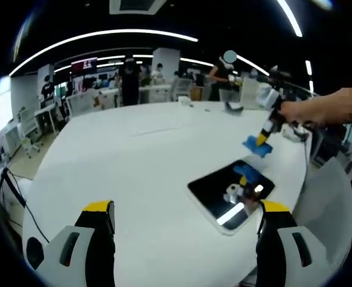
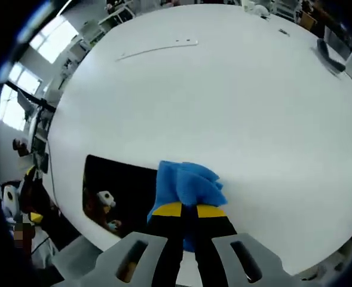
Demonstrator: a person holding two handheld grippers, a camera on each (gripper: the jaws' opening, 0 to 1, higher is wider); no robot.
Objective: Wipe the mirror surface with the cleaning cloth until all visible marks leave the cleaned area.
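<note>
I am pinching the blue cloth (image 2: pixel 187 182) in my right gripper (image 2: pixel 187 210), its jaws pressed together on the fabric, just beyond the far edge of the mirror (image 1: pixel 230 194). The mirror is lying flat on the white tabletop (image 1: pixel 146 161) near its right edge. My left gripper (image 1: pixel 184 209) is hovering with jaws spread wide.

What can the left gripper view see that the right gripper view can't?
Left gripper view: people standing at desks far behind the table, long ceiling lights, and the left gripper with its jaws wide apart and nothing between them.

Right gripper view: bright windows off to one side, and a close look at the right gripper pinching the blue cloth.

Both: the white table, the dark mirror lying on it, the blue cloth and the right gripper.
</note>
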